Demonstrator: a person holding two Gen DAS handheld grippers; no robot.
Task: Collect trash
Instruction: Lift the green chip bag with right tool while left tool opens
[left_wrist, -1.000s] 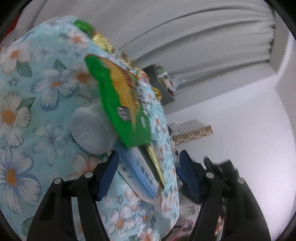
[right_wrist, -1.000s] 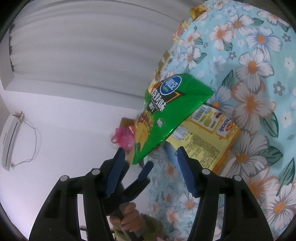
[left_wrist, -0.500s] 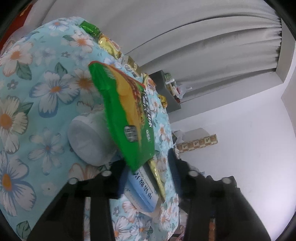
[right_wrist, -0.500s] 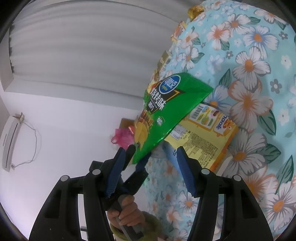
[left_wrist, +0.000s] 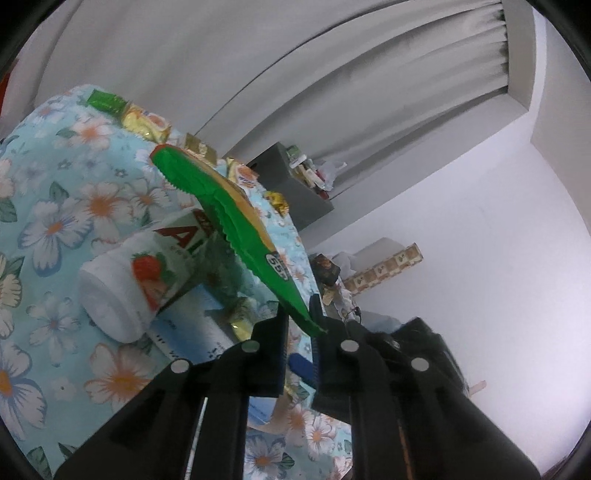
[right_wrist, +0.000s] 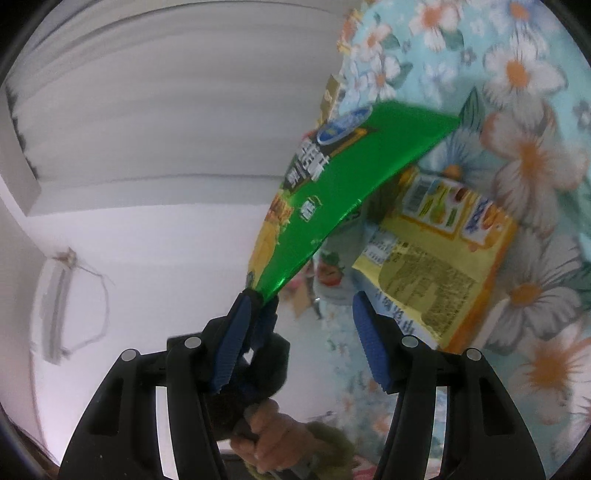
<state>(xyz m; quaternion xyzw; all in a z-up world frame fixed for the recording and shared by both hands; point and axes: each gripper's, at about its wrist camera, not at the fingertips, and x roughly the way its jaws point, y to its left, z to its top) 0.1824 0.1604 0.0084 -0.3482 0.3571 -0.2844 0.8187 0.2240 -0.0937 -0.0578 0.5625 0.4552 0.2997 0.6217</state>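
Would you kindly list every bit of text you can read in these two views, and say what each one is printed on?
"A", large and red, the rest cut off: white strawberry carton.
Chinese characters under a blue oval logo: green snack bag, too blurred to read.
Small white badge on the same bag: unreadable.
Barcode and fine print: yellow snack packet, too small to read.
Print on the blue-and-white pack: unreadable.

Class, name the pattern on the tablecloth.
The tablecloth is light blue with white, orange-centred flowers, clearest in the left wrist view.
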